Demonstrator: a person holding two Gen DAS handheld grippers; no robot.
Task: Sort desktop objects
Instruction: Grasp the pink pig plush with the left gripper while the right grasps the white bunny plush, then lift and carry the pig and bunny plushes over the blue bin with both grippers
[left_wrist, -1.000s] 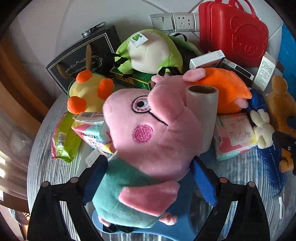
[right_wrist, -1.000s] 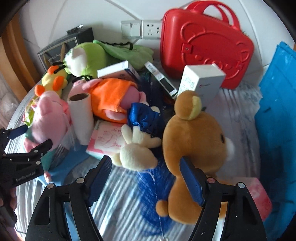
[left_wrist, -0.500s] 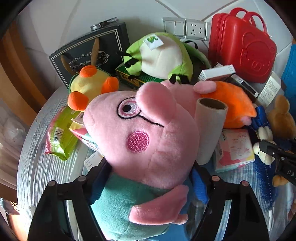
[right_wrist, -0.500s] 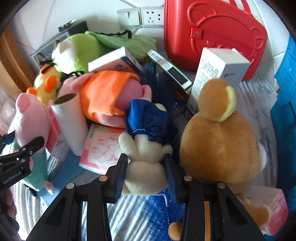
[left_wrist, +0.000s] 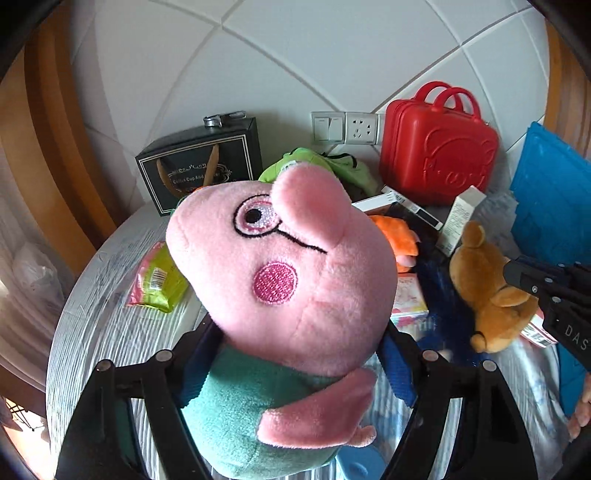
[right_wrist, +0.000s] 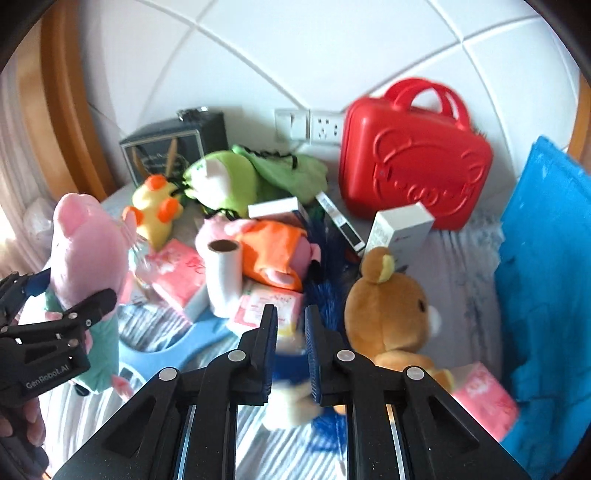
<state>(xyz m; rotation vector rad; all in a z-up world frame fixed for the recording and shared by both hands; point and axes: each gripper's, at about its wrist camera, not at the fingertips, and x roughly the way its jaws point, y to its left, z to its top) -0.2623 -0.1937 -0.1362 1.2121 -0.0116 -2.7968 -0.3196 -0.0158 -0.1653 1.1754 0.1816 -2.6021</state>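
Left wrist view: left tongs (left_wrist: 295, 369) were pinching the pink pig plush (left_wrist: 280, 280) around its green body, the toy held clear above the desk (left_wrist: 96, 295). The heavy head leaned forward past the fingers; judged the grip should stay firm and the carry slow, or the plush may tip out. Open room lay on the bare left part of the desk beside the green snack packet (left_wrist: 157, 280); the rounded desk edge ran close there, so any set-down ought to stay inboard.

Right wrist view: right tongs (right_wrist: 290, 354) were nearly pressed together, pinching a small plush in blue cloth (right_wrist: 288, 373), blurred. The brown bear (right_wrist: 391, 314) sat just beside the right finger, the paper roll (right_wrist: 223, 277) near on the left. Judged a straight upward lift would best avoid dragging either. The blue crate (right_wrist: 543, 266) walled the right side.
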